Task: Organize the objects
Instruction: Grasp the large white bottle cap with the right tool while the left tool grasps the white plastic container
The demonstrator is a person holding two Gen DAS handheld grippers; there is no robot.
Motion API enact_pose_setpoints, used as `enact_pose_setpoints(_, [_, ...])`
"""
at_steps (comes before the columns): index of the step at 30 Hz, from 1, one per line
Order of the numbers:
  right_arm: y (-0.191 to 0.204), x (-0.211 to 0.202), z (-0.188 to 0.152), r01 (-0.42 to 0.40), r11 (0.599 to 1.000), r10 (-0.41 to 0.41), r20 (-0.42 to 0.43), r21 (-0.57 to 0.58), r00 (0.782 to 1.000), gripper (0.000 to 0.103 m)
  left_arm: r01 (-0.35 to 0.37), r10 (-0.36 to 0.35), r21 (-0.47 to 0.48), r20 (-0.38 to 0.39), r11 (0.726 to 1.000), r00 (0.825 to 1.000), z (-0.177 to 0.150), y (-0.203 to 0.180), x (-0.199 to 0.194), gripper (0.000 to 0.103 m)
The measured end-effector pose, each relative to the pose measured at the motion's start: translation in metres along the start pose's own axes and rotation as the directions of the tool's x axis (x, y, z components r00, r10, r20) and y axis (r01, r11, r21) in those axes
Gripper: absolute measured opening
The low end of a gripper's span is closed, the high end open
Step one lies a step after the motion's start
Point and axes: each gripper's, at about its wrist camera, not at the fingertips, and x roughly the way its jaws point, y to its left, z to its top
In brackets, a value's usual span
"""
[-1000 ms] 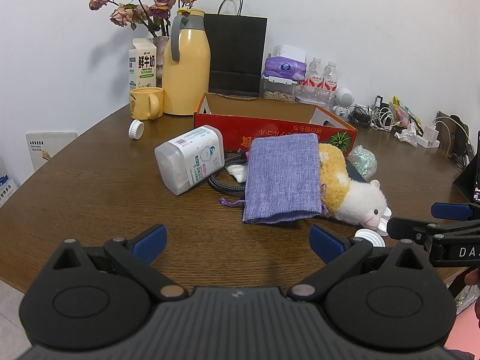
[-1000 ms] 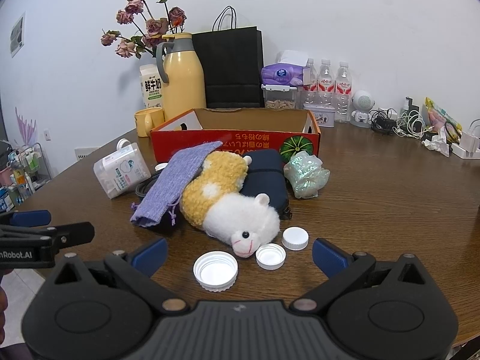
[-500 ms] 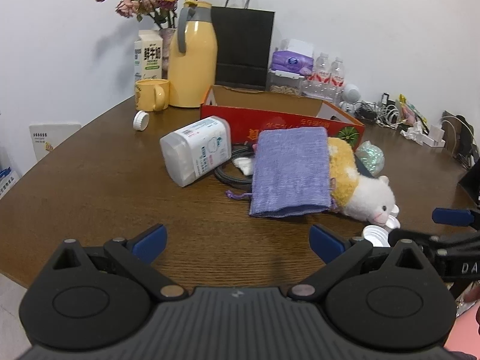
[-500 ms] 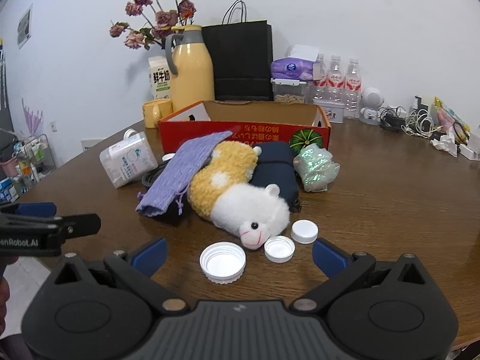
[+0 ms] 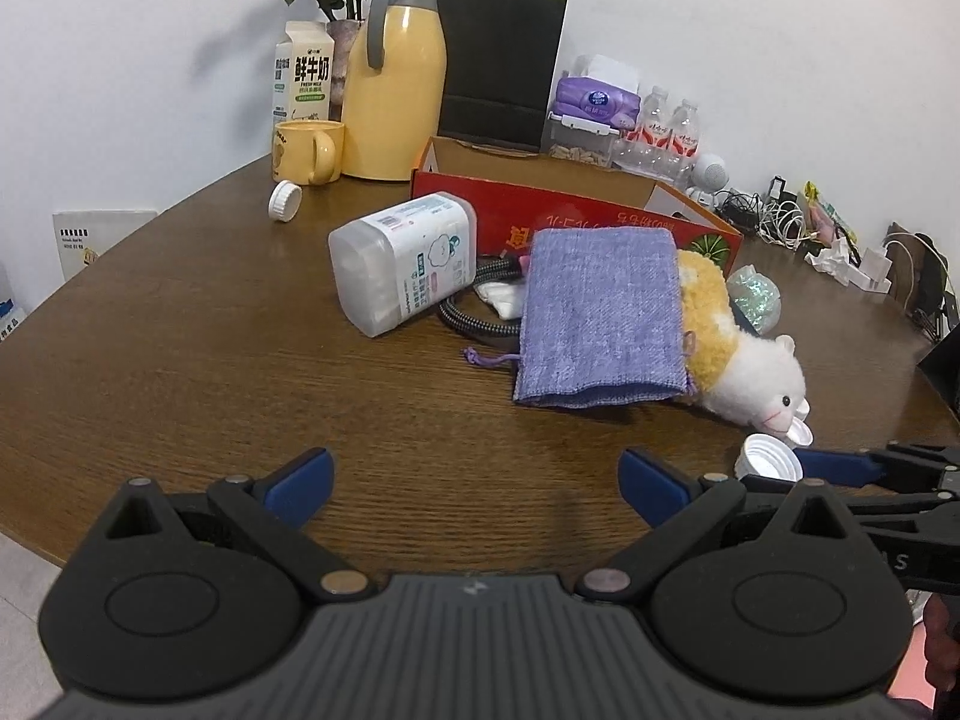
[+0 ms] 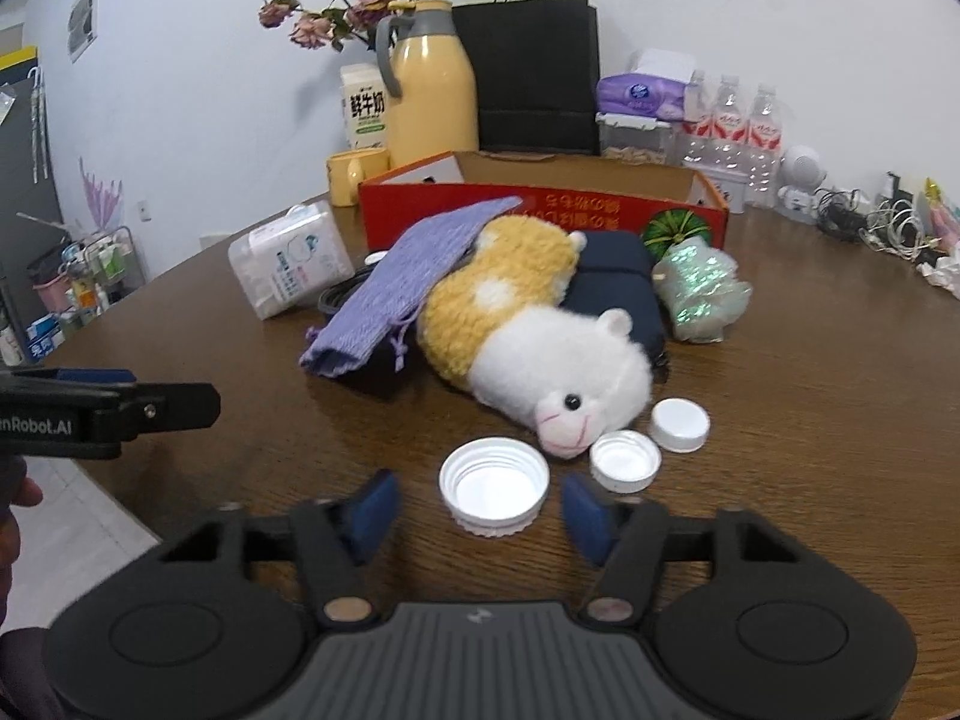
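Right wrist view, item 1: large white cap (image 6: pixel 494 492), lying open side up on the brown table (image 6: pixel 810 420), near edge, just in front of the right gripper (image 6: pixel 480 516). Its jaws have just been closing; the blue pads flank the cap on left and right with a sliver of table visible each side, so not yet gripping.

Handling, judged: thin moulded plastic, very light, rigid enough across its width but smooth-walled with fine ribbing; likely to skid or flip if pinched off-centre. Best hold: the 2 opposite sides of the rim wall, low, pads square to it.

Item 2: small open cap (image 6: pixel 625 460), right of item 1, touching the snout of the plush toy (image 6: pixel 540 342).
Item 3: small closed cap (image 6: pixel 680 423), just right of item 2.
Item 4: purple pouch (image 6: pixel 402 282), draped over the plush, soft.
Item 5: red box (image 6: pixel 540 204), far side, open top, probable destination.

Left gripper (image 5: pixel 474 477): jaws wide apart, nothing between them, over bare table near the edge.
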Motion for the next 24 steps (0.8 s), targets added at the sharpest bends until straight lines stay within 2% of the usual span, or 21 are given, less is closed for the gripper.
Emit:
enact_pose_setpoints(2, [0.001, 0.003, -0.001, 0.005, 1.0, -0.005, 0.0, -0.008, 1.0, 0.039, -0.001, 0.001, -0.005, -0.002, 1.0, 1.0, 0.0, 0.001, 0.001, 0.103])
enact_pose_setpoints(9, [-0.002, 0.006, 0.0, -0.011, 1.0, 0.011, 0.011, -0.011, 1.0, 0.038, -0.014, 0.013, -0.018, -0.009, 1.0, 1.0, 0.003, 0.004, 0.007, 0.103])
enact_pose_setpoints(13, [-0.002, 0.002, 0.002, -0.048, 0.999, 0.048, 0.015, -0.019, 0.999, 0.038, -0.034, 0.034, -0.034, 0.006, 0.999, 0.999, 0.01, 0.007, 0.008, 0.103])
enact_pose_setpoints(17, [-0.003, -0.007, 0.008, -0.075, 0.997, 0.076, 0.046, -0.031, 0.996, 0.038, -0.076, 0.078, -0.065, 0.026, 0.995, 0.997, 0.026, 0.01, 0.015, 0.103])
enact_pose_setpoints(24, [-0.019, -0.019, 0.033, -0.047, 0.999, 0.05, 0.129, -0.026, 0.99, 0.038, -0.151, 0.16, -0.159, 0.049, 0.976, 0.986, 0.066, 0.011, 0.043, 0.103])
